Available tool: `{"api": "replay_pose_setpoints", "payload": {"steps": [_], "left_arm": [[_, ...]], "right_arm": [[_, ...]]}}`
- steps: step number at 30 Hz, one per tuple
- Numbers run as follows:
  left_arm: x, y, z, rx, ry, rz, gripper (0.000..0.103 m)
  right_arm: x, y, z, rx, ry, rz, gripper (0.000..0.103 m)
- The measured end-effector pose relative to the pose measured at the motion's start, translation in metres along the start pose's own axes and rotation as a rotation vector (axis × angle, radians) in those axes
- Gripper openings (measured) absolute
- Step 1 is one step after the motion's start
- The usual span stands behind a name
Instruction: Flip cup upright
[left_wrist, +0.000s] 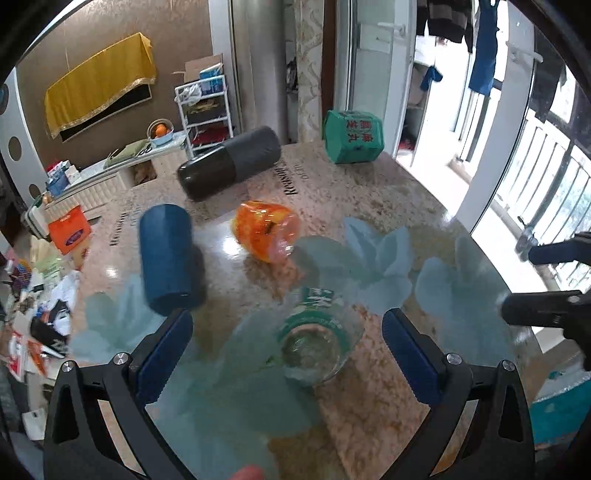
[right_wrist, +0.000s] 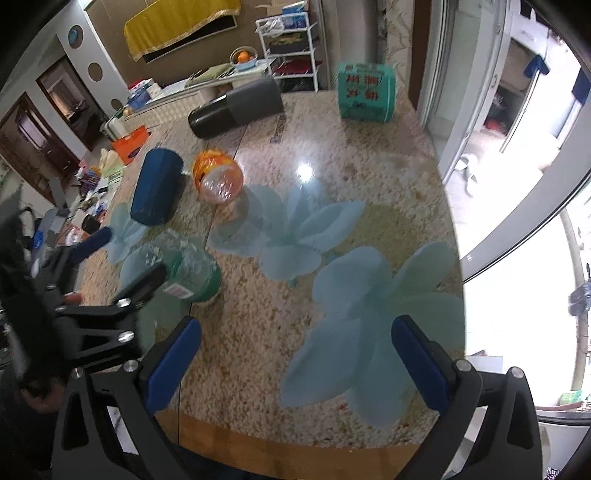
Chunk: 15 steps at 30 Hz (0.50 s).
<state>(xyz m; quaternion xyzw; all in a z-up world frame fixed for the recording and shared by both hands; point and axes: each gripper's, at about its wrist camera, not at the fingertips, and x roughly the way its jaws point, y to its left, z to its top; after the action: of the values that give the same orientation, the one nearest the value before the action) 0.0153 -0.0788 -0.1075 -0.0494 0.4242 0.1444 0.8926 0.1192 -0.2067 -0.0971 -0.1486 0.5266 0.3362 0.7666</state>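
Observation:
A clear glass cup with a green band (left_wrist: 317, 341) lies on its side on the table, base toward my left gripper (left_wrist: 288, 332), which is open with its blue pads on either side of the cup, not touching. In the right wrist view the same cup (right_wrist: 188, 269) lies at the left with the left gripper (right_wrist: 125, 254) around it. An orange cup (left_wrist: 266, 230) (right_wrist: 218, 181), a blue cup (left_wrist: 166, 254) (right_wrist: 157, 192) and a dark grey cup (left_wrist: 229, 162) (right_wrist: 236, 107) also lie on their sides. My right gripper (right_wrist: 295, 350) is open and empty over the table's near edge.
A green box (left_wrist: 352, 136) (right_wrist: 365, 90) stands at the table's far side. The round table (left_wrist: 406, 206) has a flower-patterned glass top; its edge curves on the right. Clutter and shelves lie beyond the left side.

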Motion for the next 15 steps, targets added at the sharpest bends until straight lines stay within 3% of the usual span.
{"api": "replay_pose_setpoints", "payload": {"steps": [8,15], "left_arm": [[-0.038,0.034,0.034,-0.08,0.041,-0.119,0.103],[-0.059,0.055,0.055,-0.024,0.082,-0.139,0.103]], "right_arm": [[-0.019,0.03,0.011,-0.01,-0.096,-0.075,0.103],[-0.044,0.055,0.014,0.055,-0.179,-0.111,0.103]]}}
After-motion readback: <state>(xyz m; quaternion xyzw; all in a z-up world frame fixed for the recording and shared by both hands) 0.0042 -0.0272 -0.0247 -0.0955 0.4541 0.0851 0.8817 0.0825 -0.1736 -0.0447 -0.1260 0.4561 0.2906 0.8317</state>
